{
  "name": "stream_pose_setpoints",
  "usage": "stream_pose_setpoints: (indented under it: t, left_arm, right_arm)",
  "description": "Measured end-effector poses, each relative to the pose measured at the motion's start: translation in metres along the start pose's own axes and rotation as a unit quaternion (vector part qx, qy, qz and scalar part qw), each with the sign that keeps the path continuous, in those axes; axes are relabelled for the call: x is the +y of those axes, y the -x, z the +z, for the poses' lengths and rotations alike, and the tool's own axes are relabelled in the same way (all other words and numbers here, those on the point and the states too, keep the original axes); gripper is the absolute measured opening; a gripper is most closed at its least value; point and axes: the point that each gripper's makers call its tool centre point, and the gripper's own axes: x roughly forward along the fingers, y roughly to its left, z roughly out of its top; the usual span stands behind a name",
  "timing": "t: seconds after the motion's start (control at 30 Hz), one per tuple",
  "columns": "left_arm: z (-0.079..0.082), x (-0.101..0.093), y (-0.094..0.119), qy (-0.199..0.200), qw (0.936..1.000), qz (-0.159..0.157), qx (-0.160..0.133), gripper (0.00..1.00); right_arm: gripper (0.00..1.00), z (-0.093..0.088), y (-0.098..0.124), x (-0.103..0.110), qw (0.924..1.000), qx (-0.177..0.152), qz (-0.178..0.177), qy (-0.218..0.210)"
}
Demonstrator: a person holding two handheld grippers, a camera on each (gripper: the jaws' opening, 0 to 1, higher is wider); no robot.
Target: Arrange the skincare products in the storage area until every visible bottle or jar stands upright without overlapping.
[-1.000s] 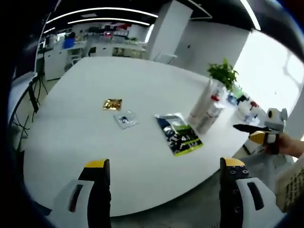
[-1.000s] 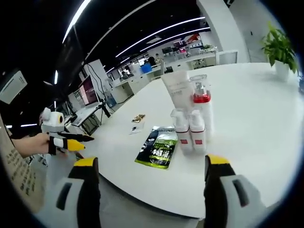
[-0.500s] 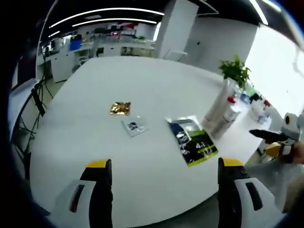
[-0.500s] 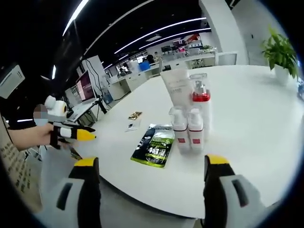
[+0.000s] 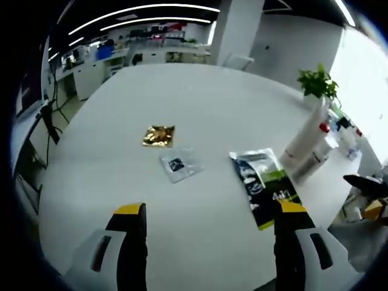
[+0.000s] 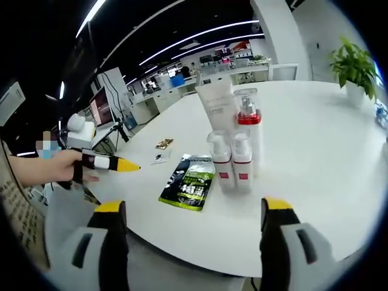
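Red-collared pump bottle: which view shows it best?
The right gripper view. There the red-collared pump bottle stands upright and unblocked, behind two small bottles and beside a white tube. In the left gripper view it sits small and warped near the right edge, with little beyond its red collar readable.

We see bright, even indoor light in both views. Long ceiling light strips [image 5: 145, 8] glow overhead; strong daylight at right edge of left gripper view washes out detail there. White bench [image 5: 182, 97] reflects softly, shadows under items faint. Fisheye bends bench edge and ceiling lines strongly. Left gripper view soft, slightly blurred throughout; right gripper view sharper on bottles [image 6: 233, 159], far background hazy, ceiling dark.
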Motion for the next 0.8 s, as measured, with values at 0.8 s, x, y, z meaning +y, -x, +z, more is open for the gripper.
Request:
stream_pose_setpoints:
  t: [0.8]
  left_arm:
    - [0.016, 0.027, -0.067, 0.006, 0.9955, 0.084, 0.043, 0.74]
  right_arm:
    - [0.87, -0.008, -0.002, -0.009, 0.9996, 0.013, -0.018, -0.020]
